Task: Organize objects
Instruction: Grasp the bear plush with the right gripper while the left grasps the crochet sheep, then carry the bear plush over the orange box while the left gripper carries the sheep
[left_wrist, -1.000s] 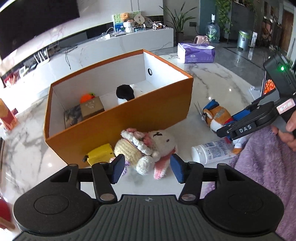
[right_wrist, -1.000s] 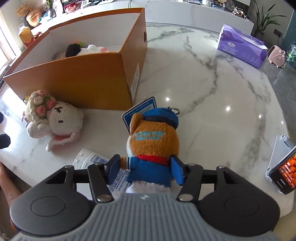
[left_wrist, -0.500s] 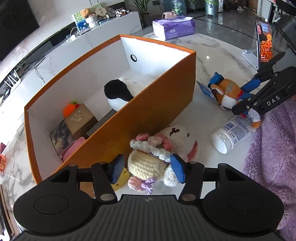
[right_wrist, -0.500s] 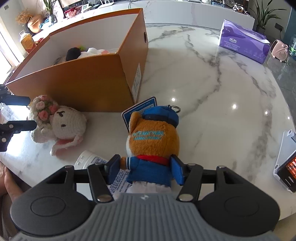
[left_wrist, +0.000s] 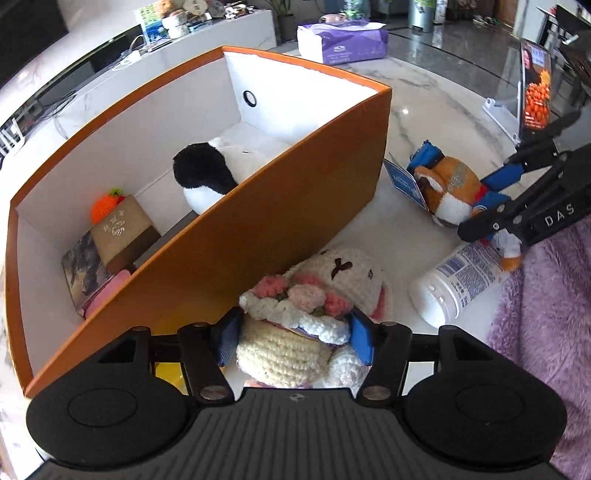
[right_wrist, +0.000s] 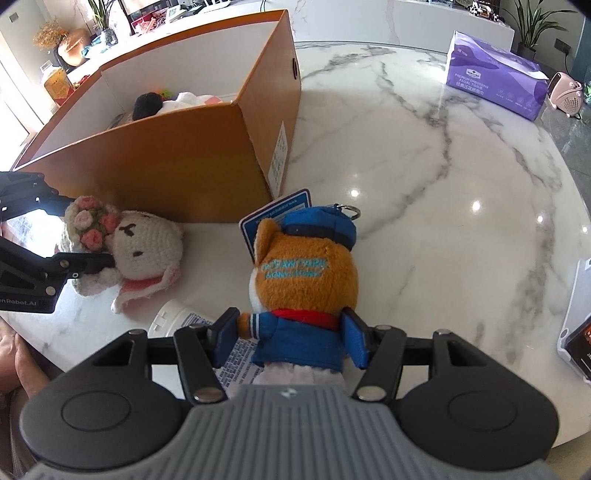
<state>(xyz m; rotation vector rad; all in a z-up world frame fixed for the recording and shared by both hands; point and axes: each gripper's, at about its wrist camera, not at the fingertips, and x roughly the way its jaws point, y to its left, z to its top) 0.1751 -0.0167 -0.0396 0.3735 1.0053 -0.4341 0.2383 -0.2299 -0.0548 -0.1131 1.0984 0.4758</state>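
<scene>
Crochet bunny (left_wrist: 314, 306) with a flower crown lies on the marble table (right_wrist: 424, 184), just outside the long wall of the orange box (left_wrist: 258, 221), and sits between the two blue fingers of the left gripper (left_wrist: 293, 338). The left gripper's jaws are closing around the bunny's body; the pads are at or very near the yarn on both sides, though a firm squeeze cannot be confirmed. In the right wrist view the same bunny (right_wrist: 140, 243) lies with the left gripper's black fingers above and below it.

Fox toy (right_wrist: 306, 280) in a blue cap and blue jacket lies near the box's corner, with a blue paper tag (right_wrist: 275, 216) under its head. The right gripper (right_wrist: 290, 341) has its jaws partly spread, one blue pad on each side of the fox's jacket and apparently touching it. A white bottle (left_wrist: 461, 277) lies on its side just beside the fox, partly under it.

The orange box is open on top with white inner walls. Inside are a black-and-white plush (left_wrist: 214, 173), a small brown carton (left_wrist: 123, 229), an orange knitted piece (left_wrist: 105, 205) behind the carton, a flat dark book (left_wrist: 79, 266) and something pink (left_wrist: 110, 284) in the near corner.

A purple tissue pack (right_wrist: 491, 88) rests well apart across the table, and a phone on a stand (left_wrist: 535, 96) stands near the table's edge.
</scene>
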